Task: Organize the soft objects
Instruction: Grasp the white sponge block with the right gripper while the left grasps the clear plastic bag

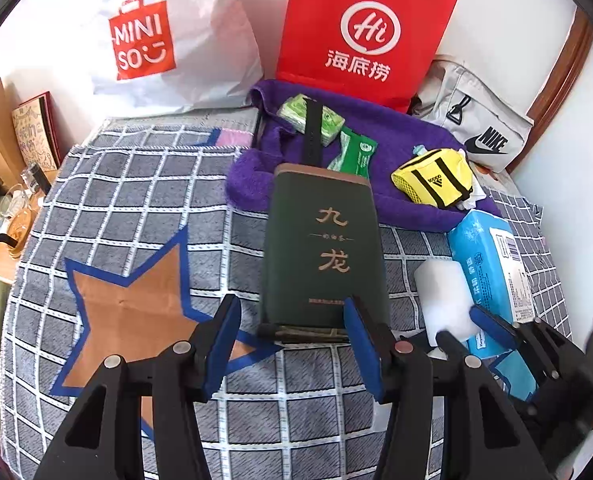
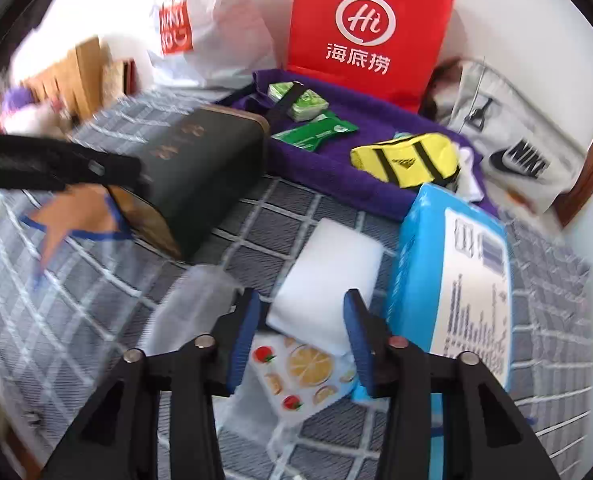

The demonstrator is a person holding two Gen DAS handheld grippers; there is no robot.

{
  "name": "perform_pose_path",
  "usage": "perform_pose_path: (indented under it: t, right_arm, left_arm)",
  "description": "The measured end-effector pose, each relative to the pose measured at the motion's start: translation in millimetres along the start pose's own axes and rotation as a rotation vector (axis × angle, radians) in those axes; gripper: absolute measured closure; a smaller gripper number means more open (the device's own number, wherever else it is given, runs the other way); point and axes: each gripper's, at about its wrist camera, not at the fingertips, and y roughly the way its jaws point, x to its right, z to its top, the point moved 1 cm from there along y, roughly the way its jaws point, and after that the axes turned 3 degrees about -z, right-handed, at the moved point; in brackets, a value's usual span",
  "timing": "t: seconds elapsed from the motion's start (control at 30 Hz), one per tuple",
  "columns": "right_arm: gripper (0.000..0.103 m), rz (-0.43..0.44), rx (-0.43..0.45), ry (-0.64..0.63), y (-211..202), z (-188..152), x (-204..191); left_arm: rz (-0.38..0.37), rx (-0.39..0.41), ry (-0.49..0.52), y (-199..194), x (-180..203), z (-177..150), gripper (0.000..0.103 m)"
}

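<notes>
Task is judged barely begun. A white sponge is being straddled by the part-open right gripper, pads not yet pressing; nothing is being held by the part-open left gripper. Tissue pack and yellow pouch are lying unsorted nearby.
</notes>
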Motion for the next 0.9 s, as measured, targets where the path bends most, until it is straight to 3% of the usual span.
perform_pose_path:
  t: [0.1, 0.23, 0.33, 0.57, 0.9]
  right_arm:
    - [0.069, -0.031, 0.008, -0.031, 4, 2, -5]
    - [0.083, -0.036, 0.025, -0.088, -2, 0, -11]
    - [0.087, 0.028, 0.036, -0.043, -15, 0, -5]
    - [0.090, 0.220, 0.086, 0.035, -59, -9, 4]
    - [0.091, 0.215, 0.128, 0.006, -109, -64, 13]
  left_arm:
    - [0.002, 0.004, -0.001, -4, -6, -1, 0.051]
    - [0.005, -0.004, -0.029, -4, -14, -6, 0.051]
    - [0.004, -0.012, -0.040, -5, -14, -11, 0.051]
    - [0.018, -0.002, -0.035, -22, 0, -29, 0.051]
    - [0.043, -0.011, -0.038, -32, 17, -70, 0.051]
